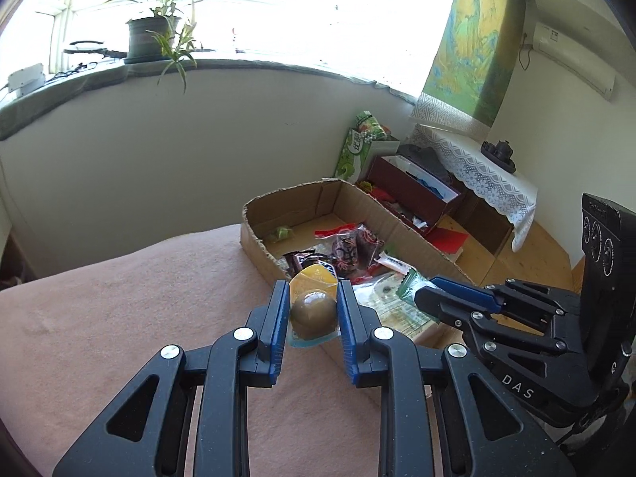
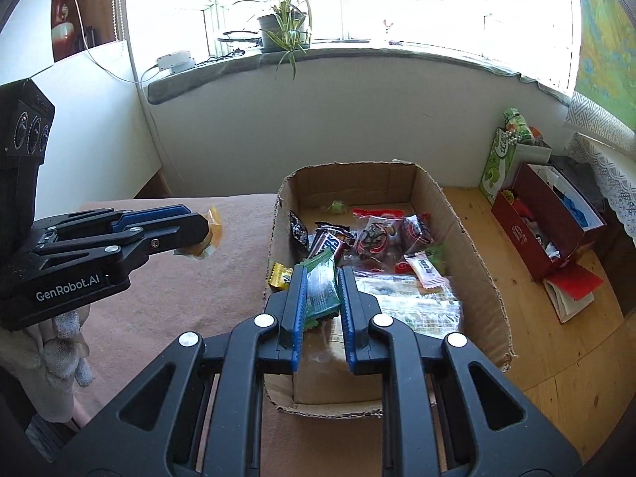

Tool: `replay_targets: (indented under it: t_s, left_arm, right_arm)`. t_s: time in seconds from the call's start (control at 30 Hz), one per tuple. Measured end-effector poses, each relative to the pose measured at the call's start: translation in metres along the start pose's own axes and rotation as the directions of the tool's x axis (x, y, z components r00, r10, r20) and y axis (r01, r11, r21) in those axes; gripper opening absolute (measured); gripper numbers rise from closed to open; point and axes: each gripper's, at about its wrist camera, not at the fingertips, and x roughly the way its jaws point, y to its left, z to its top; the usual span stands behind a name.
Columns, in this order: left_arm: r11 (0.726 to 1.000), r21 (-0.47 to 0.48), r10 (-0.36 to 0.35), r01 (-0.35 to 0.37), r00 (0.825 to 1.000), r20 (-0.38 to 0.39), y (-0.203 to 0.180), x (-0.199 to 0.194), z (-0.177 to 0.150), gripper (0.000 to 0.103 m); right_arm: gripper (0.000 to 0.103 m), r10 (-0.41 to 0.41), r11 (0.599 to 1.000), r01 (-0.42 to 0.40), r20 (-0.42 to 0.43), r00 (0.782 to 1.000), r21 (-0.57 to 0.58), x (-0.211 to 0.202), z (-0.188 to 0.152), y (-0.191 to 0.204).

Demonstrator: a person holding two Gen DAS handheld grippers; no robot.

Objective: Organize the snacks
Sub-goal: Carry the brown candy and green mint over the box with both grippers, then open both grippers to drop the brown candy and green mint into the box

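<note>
My left gripper [image 1: 312,292] is shut on a yellow packet with a round brown egg-like snack [image 1: 312,314], held above the pink blanket beside the cardboard box [image 1: 254,214]. It also shows in the right wrist view [image 2: 202,238], left of the box, with the yellow packet [image 2: 214,224] at its tip. My right gripper [image 2: 322,278] is shut on a green snack packet [image 2: 322,290], held over the near part of the cardboard box [image 2: 469,246]. The box holds several wrapped snacks, among them a chocolate bar [image 2: 330,242] and a red-patterned bag [image 2: 375,238].
The box sits at the edge of a pink blanket [image 2: 198,302]. To the right on the wooden floor [image 2: 556,357] stand a dark red box [image 2: 544,222] and a green tissue box [image 2: 499,163]. A windowsill with a potted plant [image 2: 284,28] is behind.
</note>
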Motion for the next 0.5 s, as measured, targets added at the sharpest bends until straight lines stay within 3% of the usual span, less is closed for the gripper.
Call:
replay_targets:
  t_s: [0.5]
  left_arm:
    - [0.999,0.030,-0.021,0.022,1.000,-0.019,-0.034,0.026,0.012,0.029]
  right_arm:
    - [0.021,-0.064,0.998,0.064,-0.007,0.998,0.029,-0.004,-0.007,-0.029]
